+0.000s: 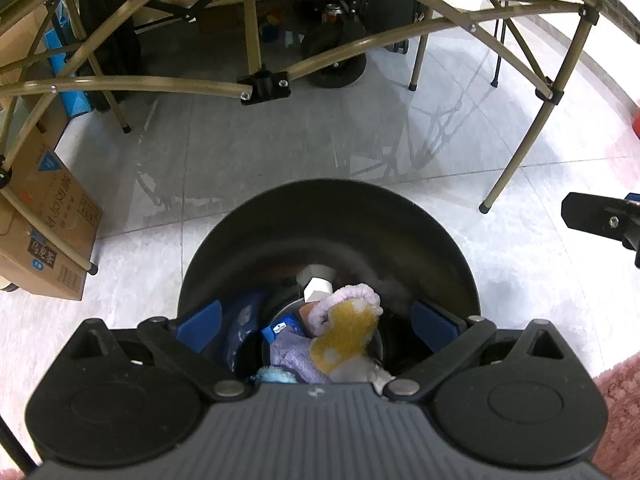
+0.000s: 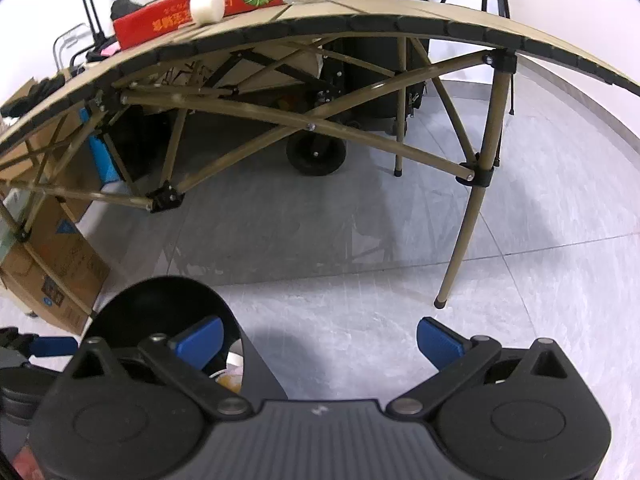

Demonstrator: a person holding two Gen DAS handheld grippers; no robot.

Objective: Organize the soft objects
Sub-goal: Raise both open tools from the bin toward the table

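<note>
A black round bin [image 1: 328, 232] stands on the floor right under my left gripper [image 1: 318, 324], which is open with its blue pads [image 1: 200, 324] on either side of the bin's mouth. Inside lie a yellow soft toy with a lilac fluffy edge [image 1: 348, 336], a lilac cloth [image 1: 292, 360], a light blue fluffy piece [image 1: 276, 376] and a white object [image 1: 318, 286]. Nothing is held between the pads. My right gripper [image 2: 320, 340] is open and empty over bare floor, to the right of the bin [image 2: 160, 312]. It also shows at the left wrist view's right edge as a black finger [image 1: 592, 216].
A folding table [image 2: 360, 20] with khaki legs [image 2: 460, 240] stands just beyond the bin, carrying a red box [image 2: 192, 16]. A cardboard box [image 1: 52, 240] sits at the left, a cart wheel [image 2: 316, 156] under the table, a pink rug [image 1: 616, 400] at the lower right.
</note>
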